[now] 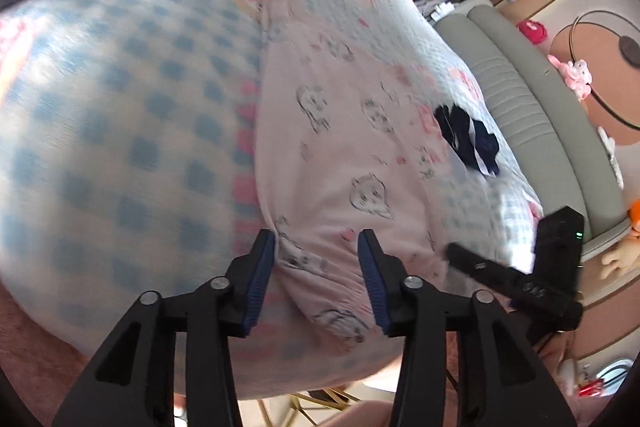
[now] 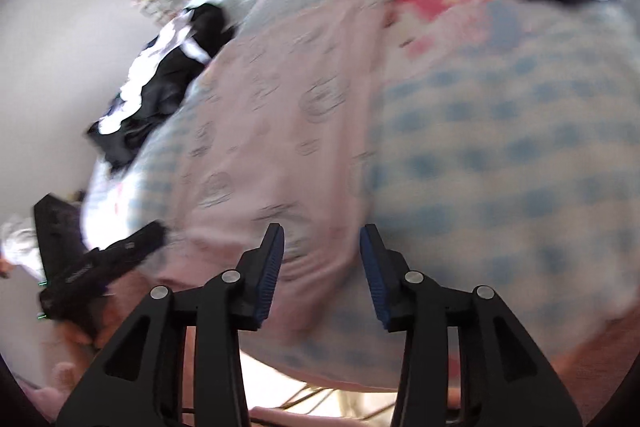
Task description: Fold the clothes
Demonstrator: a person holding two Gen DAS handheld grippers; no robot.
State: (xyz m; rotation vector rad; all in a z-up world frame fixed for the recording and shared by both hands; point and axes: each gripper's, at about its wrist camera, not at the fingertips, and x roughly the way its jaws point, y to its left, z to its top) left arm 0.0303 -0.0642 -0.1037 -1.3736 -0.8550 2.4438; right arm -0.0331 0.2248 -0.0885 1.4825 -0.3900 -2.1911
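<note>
Pale pink cotton garment w/ grey face prints lies spread on the bed w/ a blue-and-white checked cover, its near hem bunched at the bed's front edge. Left hand-held gripper has its jaws apart, straddling that bunched hem; contact can't be told. Right hand-held gripper is likewise spread open just over the same hem, frame blurred. Small navy-and-white folded cloth sits on the cover beside the pink garment. Black-and-white clothes heap lies at the far bed edge. Grey padded bed frame runs alongside.
</note>
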